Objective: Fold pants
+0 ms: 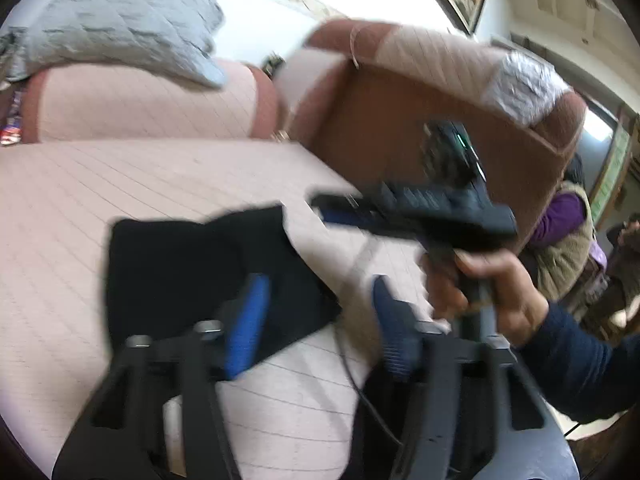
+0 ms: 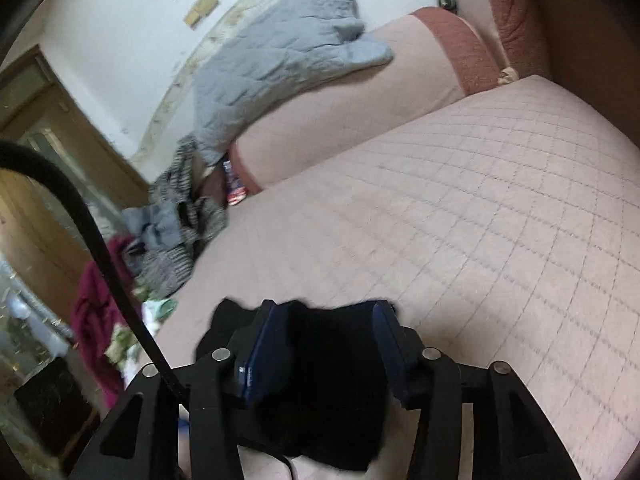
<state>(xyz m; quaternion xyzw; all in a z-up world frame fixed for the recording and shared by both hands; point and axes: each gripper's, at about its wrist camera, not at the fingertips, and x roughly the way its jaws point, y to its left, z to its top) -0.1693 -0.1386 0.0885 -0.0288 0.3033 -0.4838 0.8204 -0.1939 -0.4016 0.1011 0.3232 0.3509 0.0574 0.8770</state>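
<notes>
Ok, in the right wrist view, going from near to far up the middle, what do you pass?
Right hand-held gripper → black folded pants between its fingers → pink quilted sofa seat → grey quilted blanket on the backrest → white wall.

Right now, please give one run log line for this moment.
pants: folded, on sofa | left hand-held gripper: open, empty | right hand-held gripper: open, above pants

Readable text: you have none in either view.
Red-and-white packet (image 2: 235,189): print too blurred to read.
</notes>
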